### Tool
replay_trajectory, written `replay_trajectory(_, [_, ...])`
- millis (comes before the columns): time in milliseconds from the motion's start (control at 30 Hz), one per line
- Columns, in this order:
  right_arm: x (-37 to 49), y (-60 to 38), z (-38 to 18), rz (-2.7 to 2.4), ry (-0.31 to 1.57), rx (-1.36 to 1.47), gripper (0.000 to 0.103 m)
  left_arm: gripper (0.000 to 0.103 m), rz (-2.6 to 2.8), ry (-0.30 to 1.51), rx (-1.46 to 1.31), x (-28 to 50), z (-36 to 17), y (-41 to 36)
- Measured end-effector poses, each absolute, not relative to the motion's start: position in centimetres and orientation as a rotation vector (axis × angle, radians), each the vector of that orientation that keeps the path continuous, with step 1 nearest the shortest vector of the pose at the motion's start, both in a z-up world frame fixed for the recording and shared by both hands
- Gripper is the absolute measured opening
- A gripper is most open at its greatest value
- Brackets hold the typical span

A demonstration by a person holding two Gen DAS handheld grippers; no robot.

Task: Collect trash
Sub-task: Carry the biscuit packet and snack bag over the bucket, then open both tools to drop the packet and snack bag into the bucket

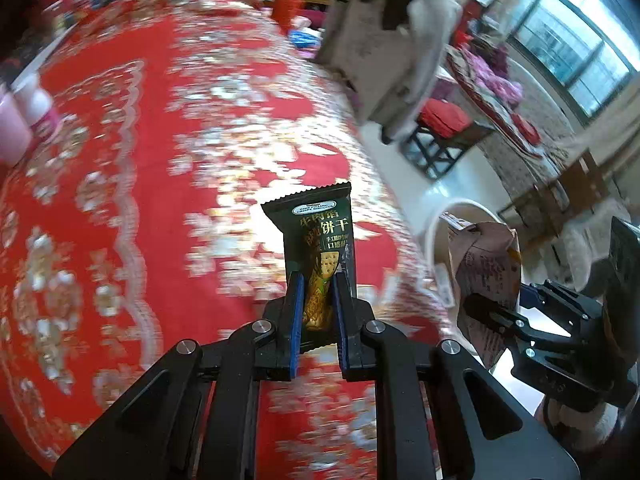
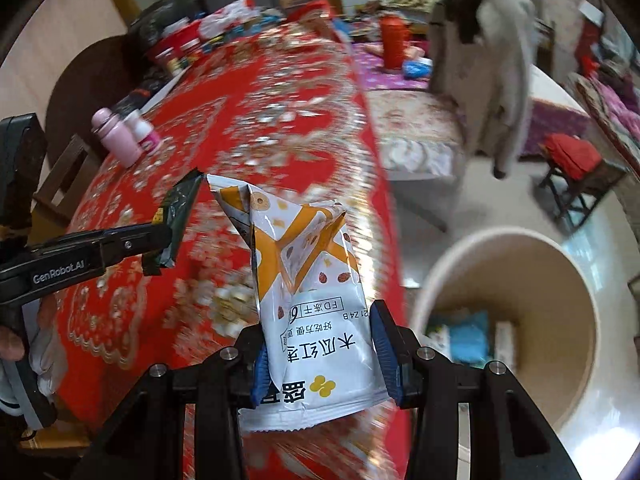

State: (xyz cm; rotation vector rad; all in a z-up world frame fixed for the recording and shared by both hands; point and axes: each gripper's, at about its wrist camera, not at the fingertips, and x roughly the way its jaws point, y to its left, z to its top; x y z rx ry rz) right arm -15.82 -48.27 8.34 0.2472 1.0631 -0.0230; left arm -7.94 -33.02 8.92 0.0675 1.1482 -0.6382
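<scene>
My left gripper (image 1: 316, 280) is shut on a dark green biscuit wrapper (image 1: 316, 232) that stands upright between its blue pads, above the red patterned tablecloth (image 1: 140, 160). The same wrapper (image 2: 178, 208) and left gripper (image 2: 160, 240) show at the left of the right wrist view. My right gripper (image 2: 320, 320) is shut on a crumpled white and orange snack bag (image 2: 308, 276), near the table's right edge. That bag (image 1: 484, 272) and the right gripper (image 1: 492, 316) appear at the right of the left wrist view. A white round bin (image 2: 500, 240) stands on the floor beside the table, with some trash inside.
A pink bottle (image 2: 116, 136) and a small white bottle (image 2: 144, 132) stand on the table's left side. Packets and boxes (image 2: 200, 36) crowd the far end. A red thermos (image 2: 394, 40), a coat over a chair (image 2: 488, 64) and a stool with a red cushion (image 2: 572, 160) are beyond the table.
</scene>
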Motion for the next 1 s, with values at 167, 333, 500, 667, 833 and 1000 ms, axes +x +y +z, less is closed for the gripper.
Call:
replay_trajectory(167, [-18.9,-52.6,8.4,-0.121,1.064,0.289,0.043,0.012,-0.719,1.157,0.103,-9.9,8.8,-37.7])
replay_trajectory(333, [-21.3,-56.3,7.4,-0.21,1.08,0.354,0.045,0.012,-0.796,1.179,0.124,-11.5,8.2,-41.5])
replay_trajectory(500, [-22.9,-59.4,6.4,-0.274,1.089,0.43,0.045,0.012,-0.86,1.224,0.124,-12.7,7.1,-44.6])
replay_trajectory(667, [-23.5,-61.4,5.5,-0.316,1.093,0.503,0.045,0.012,-0.909,1.249,0.114,-13.8,6.2,-47.0])
replay_trajectory(833, [-24.1,-62.7,5.3,-0.347,1.08,0.541,0.061,0.014,-0.923,1.265,0.1,-13.9,5.6,-48.8])
replay_trajectory(1000, [-24.6,-63.5,5.1,-0.366,1.081,0.569,0.062,0.036,-0.938,1.274,0.09,-14.0,5.2,-49.8])
